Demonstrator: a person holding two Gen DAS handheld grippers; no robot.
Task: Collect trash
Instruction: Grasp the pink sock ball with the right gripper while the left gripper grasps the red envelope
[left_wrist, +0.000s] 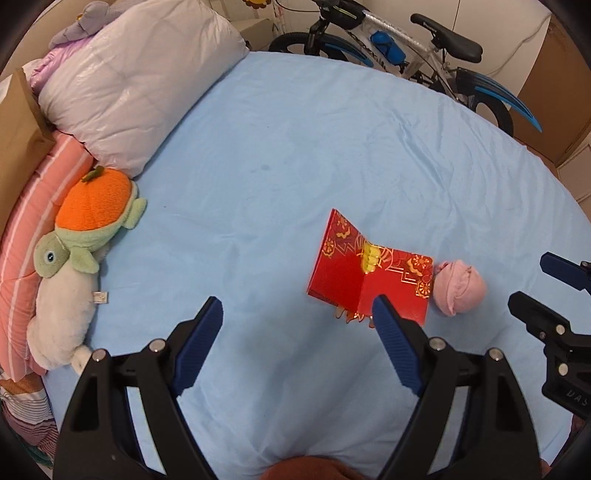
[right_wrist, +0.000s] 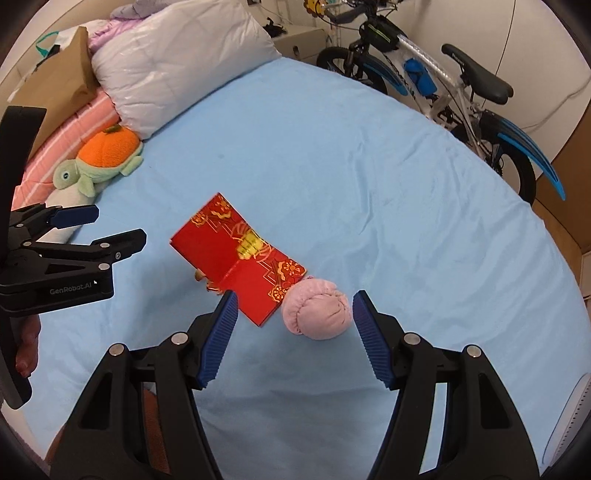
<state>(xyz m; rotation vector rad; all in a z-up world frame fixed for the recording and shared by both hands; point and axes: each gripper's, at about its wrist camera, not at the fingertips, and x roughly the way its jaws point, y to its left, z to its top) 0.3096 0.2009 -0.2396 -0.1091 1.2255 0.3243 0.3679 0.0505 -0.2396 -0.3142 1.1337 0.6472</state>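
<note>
A red folded card with gold patterns (left_wrist: 369, 277) (right_wrist: 236, 258) lies half open on the light blue bed sheet (left_wrist: 295, 147). A pink rolled-up cloth ball (left_wrist: 460, 291) (right_wrist: 316, 314) rests against the card's right corner. My left gripper (left_wrist: 297, 310) (right_wrist: 118, 225) hangs open over the sheet, and its right finger (left_wrist: 391, 328) overlaps the card's near edge in the left wrist view. My right gripper (right_wrist: 295, 301) (left_wrist: 532, 280) is open too. In the right wrist view the pink ball shows between its blue pads, which stay clear of it.
A plush turtle with an orange shell (left_wrist: 92, 221) (right_wrist: 107, 155) and a white plush (left_wrist: 62, 314) lie at the left by a pink striped blanket (left_wrist: 22, 240). A pale pillow (left_wrist: 140, 81) and a brown paper bag (right_wrist: 62, 85) sit at the head. A bicycle (right_wrist: 443, 74) stands behind the bed.
</note>
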